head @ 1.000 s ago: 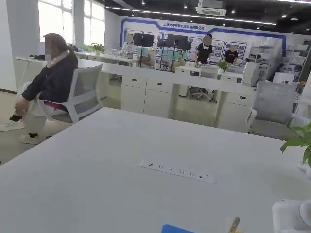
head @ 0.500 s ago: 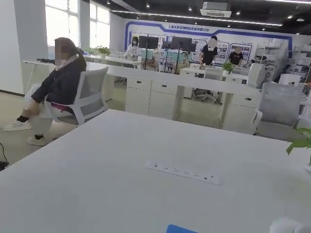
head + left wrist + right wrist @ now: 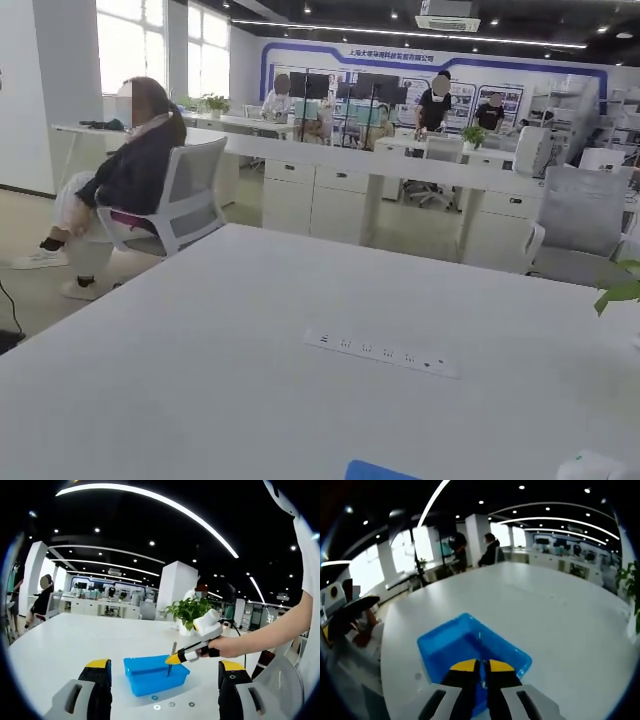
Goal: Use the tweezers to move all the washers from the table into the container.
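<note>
In the left gripper view the blue container (image 3: 150, 677) sits on the white table (image 3: 60, 645), with several small washers (image 3: 171, 704) lying on the table just in front of it. My left gripper (image 3: 164, 665) is open, its jaws wide apart on either side of the container. A hand holds my right gripper (image 3: 176, 657) over the container, shut on the tweezers (image 3: 170, 664), whose tips point down into it. In the right gripper view my right gripper (image 3: 481, 669) is shut on the thin tweezers (image 3: 481, 676) above the container (image 3: 455, 645). The container's corner (image 3: 372, 470) shows in the head view.
A power strip (image 3: 382, 353) lies across the middle of the table (image 3: 200, 340). A potted plant (image 3: 190, 612) stands behind the container. A person sits on a white chair (image 3: 185, 195) beyond the table's far left edge; desks and more people are further back.
In the head view the white gripper and the tweezers at the bottom right have dropped almost out of the picture. The view itself has shifted a little.
</note>
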Motion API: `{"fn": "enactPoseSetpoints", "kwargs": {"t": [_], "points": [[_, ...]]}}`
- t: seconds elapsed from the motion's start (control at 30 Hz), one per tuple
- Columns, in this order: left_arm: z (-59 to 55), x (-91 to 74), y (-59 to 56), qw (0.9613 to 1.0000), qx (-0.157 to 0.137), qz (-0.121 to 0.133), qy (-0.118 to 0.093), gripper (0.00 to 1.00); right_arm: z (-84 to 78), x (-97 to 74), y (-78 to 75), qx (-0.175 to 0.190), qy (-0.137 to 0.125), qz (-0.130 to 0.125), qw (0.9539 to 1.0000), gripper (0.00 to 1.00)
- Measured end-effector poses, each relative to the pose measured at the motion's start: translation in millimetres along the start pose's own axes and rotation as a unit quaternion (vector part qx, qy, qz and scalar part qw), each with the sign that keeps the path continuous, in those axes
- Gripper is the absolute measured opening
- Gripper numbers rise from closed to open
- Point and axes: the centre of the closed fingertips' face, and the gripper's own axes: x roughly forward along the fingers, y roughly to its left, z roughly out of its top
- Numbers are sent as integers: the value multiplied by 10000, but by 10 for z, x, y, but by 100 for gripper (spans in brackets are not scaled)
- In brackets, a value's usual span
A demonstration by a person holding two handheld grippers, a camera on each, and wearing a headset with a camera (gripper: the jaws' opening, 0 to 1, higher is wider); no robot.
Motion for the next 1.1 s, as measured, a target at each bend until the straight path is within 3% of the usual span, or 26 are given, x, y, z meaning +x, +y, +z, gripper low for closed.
{"fn": "enactPoseSetpoints", "kwargs": {"t": [0.3,0.53,0.73,0.93,1.1], "points": [[-26,6,6,10000,-18,-5,68,90,191,-189,61,51,-323,0,9995,4],[-58,18,-4,9998,35,-25,171,89,331,-392,266,-323,-418,69,9986,3],[-68,21,-14,9998,28,-59,191,89,466,-539,463,-377,-538,230,9976,3],[-70,18,-8,9998,28,-52,190,89,527,-644,673,-252,-705,384,9965,3],[-70,15,-3,9998,33,-38,186,89,449,-670,782,-74,-704,505,9962,3]]}}
